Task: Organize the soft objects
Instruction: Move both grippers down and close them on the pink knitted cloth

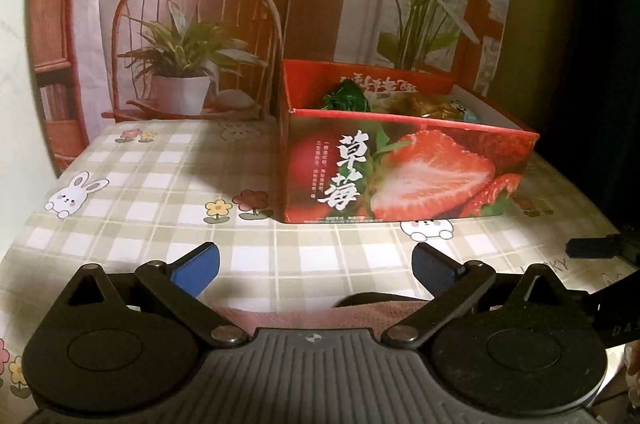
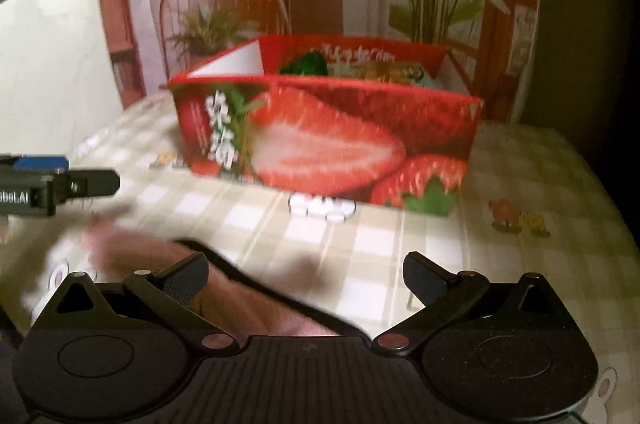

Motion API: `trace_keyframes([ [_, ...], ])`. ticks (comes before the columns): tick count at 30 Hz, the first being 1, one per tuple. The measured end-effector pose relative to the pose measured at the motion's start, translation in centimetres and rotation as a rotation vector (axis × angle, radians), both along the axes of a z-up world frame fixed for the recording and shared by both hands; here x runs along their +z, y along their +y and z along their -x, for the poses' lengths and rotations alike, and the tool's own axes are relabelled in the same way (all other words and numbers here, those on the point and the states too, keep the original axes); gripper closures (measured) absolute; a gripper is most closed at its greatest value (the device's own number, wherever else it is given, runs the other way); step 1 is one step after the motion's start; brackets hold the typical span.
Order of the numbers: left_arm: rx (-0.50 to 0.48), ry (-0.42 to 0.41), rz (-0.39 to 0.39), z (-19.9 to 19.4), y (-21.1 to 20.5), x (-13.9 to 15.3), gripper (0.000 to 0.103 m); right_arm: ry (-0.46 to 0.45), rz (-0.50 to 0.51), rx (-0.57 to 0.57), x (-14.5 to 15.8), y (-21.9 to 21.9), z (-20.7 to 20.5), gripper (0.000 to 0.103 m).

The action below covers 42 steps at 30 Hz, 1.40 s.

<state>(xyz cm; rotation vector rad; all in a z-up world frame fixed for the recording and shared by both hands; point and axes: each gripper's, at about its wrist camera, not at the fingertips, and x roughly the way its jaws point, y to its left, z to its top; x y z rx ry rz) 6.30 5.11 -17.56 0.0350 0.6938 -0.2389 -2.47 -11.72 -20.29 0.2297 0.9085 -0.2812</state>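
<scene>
Left wrist view: left hand-held gripper released, blue pads wide apart, low over checked worktop. Pink cloth just under gripper's body, between finger bases, not grasped. Red strawberry box ahead, slightly right, open-topped, holding green item at left and yellowish item beside it; contents partly hidden by front wall. Tip of right hand-held gripper at right edge. Printed backdrop of chair and plants behind.

Right wrist view, blurred: right hand-held gripper released, fingers spread over worktop. Pink cloth running from left finger toward gripper's body, touching worktop, not clamped. Box ahead, green item inside at left. Left hand-held gripper entering from left edge, beside cloth; jaw state unclear in this view.
</scene>
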Motion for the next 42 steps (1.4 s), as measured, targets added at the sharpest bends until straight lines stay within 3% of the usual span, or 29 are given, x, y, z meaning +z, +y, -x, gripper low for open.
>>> trace_keyframes([
  [12,-0.049,0.085,-0.009,0.1,-0.8,-2.4,0.0,0.114,-0.013,-0.032,-1.6,-0.7,1.7,0.001],
  [25,-0.049,0.158,-0.016,-0.4,-0.9,-3.8,0.005,0.152,-0.112,-0.067,-3.7,-2.1,2.4,0.039],
  [32,-0.061,0.181,-0.002,-0.6,-0.7,-4.2,0.007,0.138,-0.101,-0.091,-3.9,-2.8,2.7,0.047],
  [36,-0.09,0.212,0.016,-0.7,-0.8,-4.7,0.026,0.115,-0.073,-0.118,-3.8,-3.4,2.8,0.057],
  [38,-0.104,0.229,0.038,-0.7,-0.8,-5.1,0.044,0.099,-0.045,-0.137,-3.6,-3.8,3.0,0.064],
  [40,-0.11,0.249,0.058,-0.8,-0.7,-5.5,0.053,0.082,-0.026,-0.161,-3.4,-4.2,3.2,0.068],
  [42,-0.102,0.254,0.067,-0.8,-0.6,-5.7,0.053,0.069,-0.021,-0.177,-3.4,-4.5,3.5,0.068],
])
